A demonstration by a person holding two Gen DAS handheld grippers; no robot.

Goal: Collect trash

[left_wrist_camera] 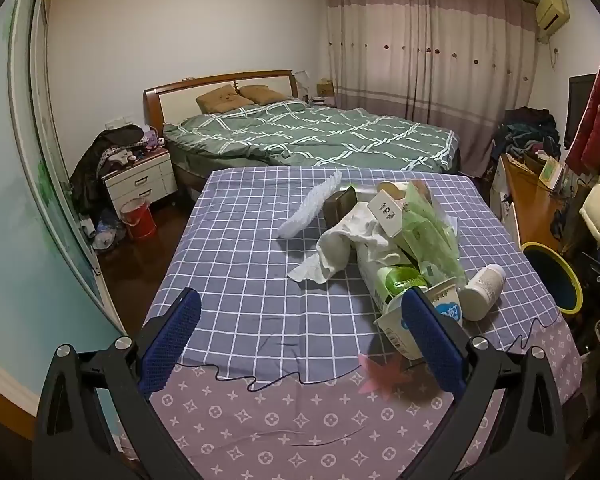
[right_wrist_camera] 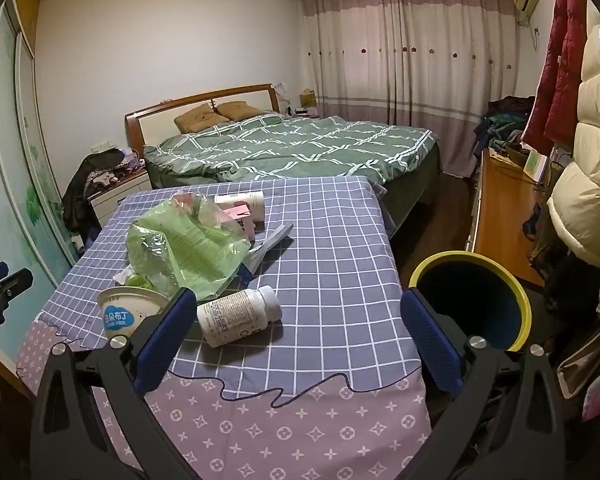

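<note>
Meanwhile both tongs, left (left_wrist_camera: 300, 336) and right (right_wrist_camera: 300, 332), gape empty over the table's (right_wrist_camera: 332, 240) near edge, bin (right_wrist_camera: 470, 304) alongside.

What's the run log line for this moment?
left gripper open | right gripper open | white plastic bottle lying on table | yellow-rimmed bin beside

A heap of trash is seen on the table: a green plastic bag (right_wrist_camera: 188, 248), a yoghurt cup (right_wrist_camera: 126, 312) and a white pill bottle (right_wrist_camera: 238, 314) lying on its side; a yellow-rimmed bin (right_wrist_camera: 470, 304) stands right.

Pile's lower items (left_wrist_camera: 380, 252) buried — bin (right_wrist_camera: 470, 304) interior dark.
</note>
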